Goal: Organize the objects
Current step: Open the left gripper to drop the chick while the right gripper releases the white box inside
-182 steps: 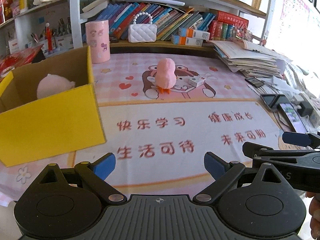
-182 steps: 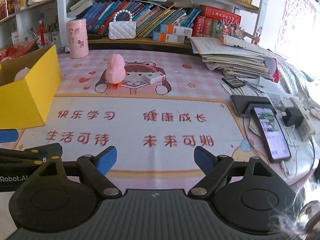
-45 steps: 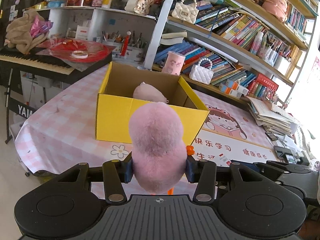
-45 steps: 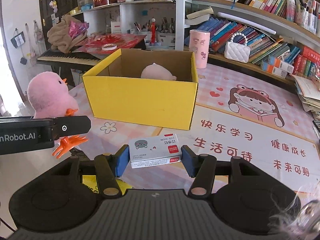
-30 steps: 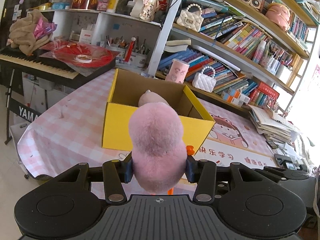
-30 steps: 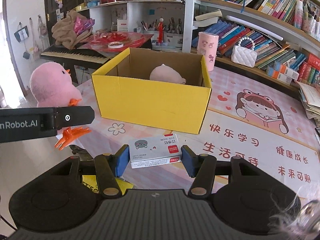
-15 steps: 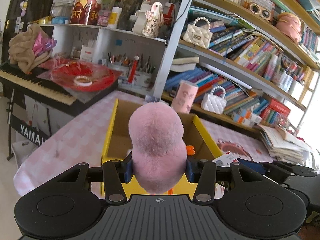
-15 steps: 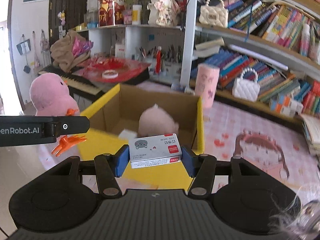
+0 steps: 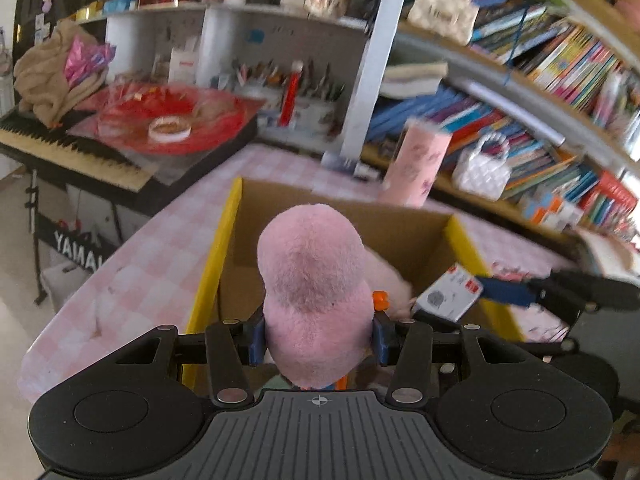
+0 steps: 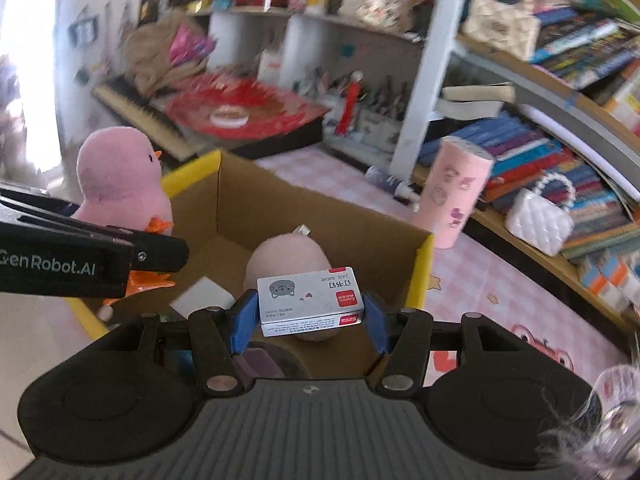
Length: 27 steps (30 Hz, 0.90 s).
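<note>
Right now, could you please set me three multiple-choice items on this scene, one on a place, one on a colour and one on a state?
1. Where does the pale pink plush lie?
A. inside the yellow cardboard box
B. on a shelf
C. on the floor

2. What colour is the plush chick?
A. green
B. pink
C. white

3. What does the right gripper do?
A. stands empty
B. grips a cup
C. clamps the small staples box

Answers: 1 A, it rests on the box floor; 2 B, pink fur with orange beak; 3 C, both pads press its ends.
</note>
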Each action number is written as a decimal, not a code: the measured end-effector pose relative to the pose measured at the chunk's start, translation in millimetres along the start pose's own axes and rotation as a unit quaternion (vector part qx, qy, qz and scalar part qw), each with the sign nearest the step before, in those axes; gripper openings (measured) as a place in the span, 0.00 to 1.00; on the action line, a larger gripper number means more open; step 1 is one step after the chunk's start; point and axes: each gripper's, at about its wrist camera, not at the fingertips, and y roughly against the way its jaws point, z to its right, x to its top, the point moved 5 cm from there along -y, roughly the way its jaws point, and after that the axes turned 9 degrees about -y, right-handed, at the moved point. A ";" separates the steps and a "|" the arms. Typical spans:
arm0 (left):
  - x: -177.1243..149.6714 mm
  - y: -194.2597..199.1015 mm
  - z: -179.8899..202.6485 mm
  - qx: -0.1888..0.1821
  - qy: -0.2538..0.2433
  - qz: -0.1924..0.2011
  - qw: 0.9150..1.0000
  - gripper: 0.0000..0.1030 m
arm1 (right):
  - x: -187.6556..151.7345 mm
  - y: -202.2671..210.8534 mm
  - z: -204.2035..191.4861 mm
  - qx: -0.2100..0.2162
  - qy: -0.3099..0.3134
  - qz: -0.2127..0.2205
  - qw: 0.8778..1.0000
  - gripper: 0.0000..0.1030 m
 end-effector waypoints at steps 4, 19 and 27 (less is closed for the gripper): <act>-4.8 -19.2 2.0 0.012 -0.018 -0.037 0.999 0.46 | 2.1 -27.0 3.4 0.012 0.033 -0.028 0.999 0.52; -6.6 -31.4 9.4 0.014 -0.029 -0.058 0.998 0.50 | -0.1 -67.9 8.0 0.053 0.083 -0.115 0.988 0.52; -5.7 -4.8 10.8 0.032 -0.016 -0.016 0.999 0.83 | -0.3 -65.2 6.7 0.062 0.087 -0.108 0.988 0.52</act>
